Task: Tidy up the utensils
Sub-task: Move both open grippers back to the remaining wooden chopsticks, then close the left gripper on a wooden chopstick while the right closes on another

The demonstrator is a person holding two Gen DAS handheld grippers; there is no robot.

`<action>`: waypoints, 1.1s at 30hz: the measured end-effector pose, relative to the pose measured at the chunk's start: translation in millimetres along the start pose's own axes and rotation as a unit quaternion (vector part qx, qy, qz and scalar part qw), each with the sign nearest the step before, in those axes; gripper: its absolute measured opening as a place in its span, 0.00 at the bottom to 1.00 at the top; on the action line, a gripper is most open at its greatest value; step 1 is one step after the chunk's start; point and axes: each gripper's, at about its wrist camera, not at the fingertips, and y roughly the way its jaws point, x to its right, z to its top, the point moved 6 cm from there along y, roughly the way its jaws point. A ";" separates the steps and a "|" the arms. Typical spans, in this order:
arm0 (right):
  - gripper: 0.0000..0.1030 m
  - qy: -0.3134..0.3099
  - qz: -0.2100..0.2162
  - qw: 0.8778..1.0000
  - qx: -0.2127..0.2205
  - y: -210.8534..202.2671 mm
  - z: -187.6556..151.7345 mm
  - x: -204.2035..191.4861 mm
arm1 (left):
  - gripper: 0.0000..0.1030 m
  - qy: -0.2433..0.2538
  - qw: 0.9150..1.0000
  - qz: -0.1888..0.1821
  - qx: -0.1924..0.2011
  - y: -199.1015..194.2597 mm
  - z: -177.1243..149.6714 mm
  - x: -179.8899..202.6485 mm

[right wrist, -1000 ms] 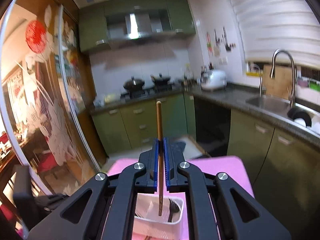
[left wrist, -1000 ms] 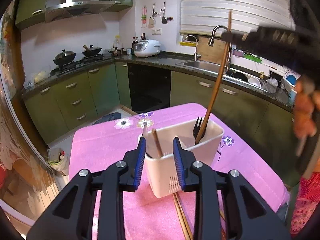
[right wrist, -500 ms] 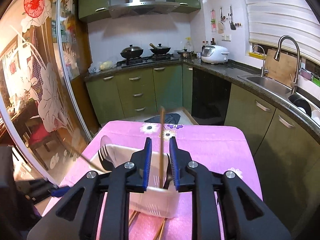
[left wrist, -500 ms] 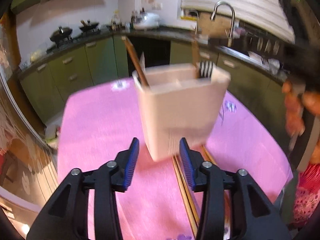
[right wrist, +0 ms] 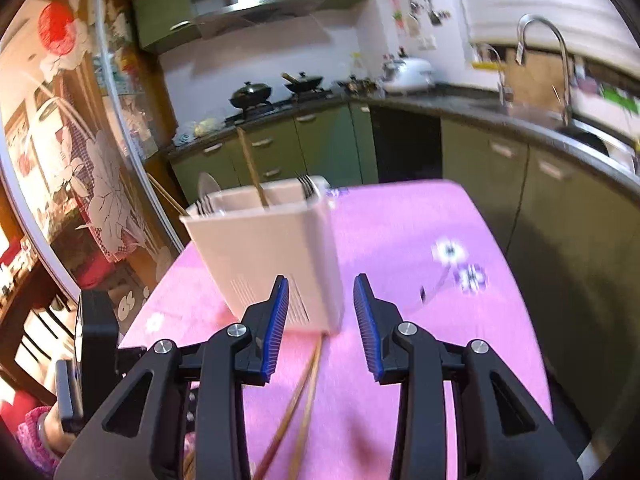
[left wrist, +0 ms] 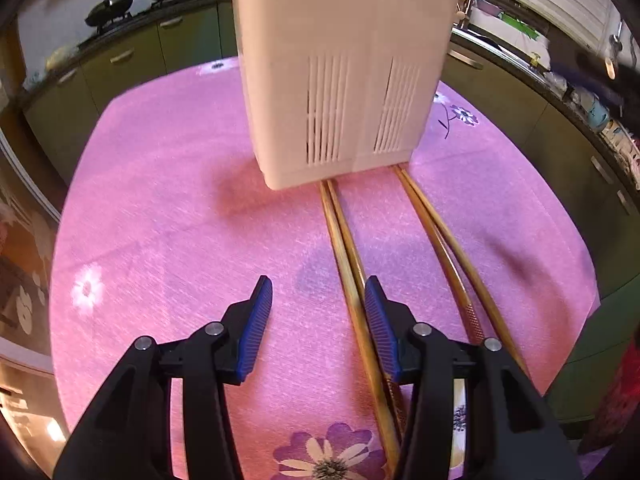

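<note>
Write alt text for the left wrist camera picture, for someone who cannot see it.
An open, empty two-finger left gripper with blue pads hovers over a pink flowered tablecloth, above two pairs of wooden chopsticks lying flat. The chopsticks run up to a white slotted utensil holder standing just ahead, with green kitchen cabinets behind.

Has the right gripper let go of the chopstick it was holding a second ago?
Yes. The right gripper is now open and empty, and a chopstick stands in the white utensil holder on the pink tablecloth.
</note>
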 end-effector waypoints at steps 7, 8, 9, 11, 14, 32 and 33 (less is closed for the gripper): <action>0.33 0.045 -0.002 0.998 -0.038 5.0 -42.4 30.5 | 0.45 0.006 1.000 0.014 -0.010 9.3 -4.0 7.8; 0.33 0.046 -0.002 0.998 -0.042 7.1 -40.6 31.1 | 0.44 0.007 1.000 0.021 -0.009 9.2 -3.1 8.5; 0.33 0.047 0.000 0.998 -0.048 10.2 -43.5 29.5 | 0.42 0.008 1.000 0.026 -0.007 8.7 -2.1 8.1; 0.33 0.047 0.004 0.997 -0.055 14.3 -48.3 27.5 | 0.36 -0.003 1.000 0.014 -0.005 7.2 2.3 7.0; 0.33 0.046 0.008 0.997 -0.065 21.3 -52.0 22.0 | 0.36 -0.001 1.000 0.028 0.001 6.4 7.9 5.3; 0.33 0.028 0.007 0.995 -0.096 40.5 -58.8 4.1 | 0.38 0.002 0.999 0.043 -0.004 33.6 21.5 11.3; 0.33 0.022 0.005 0.995 -0.100 43.8 -60.7 0.1 | 0.38 0.000 0.999 0.043 -0.002 34.1 22.6 12.6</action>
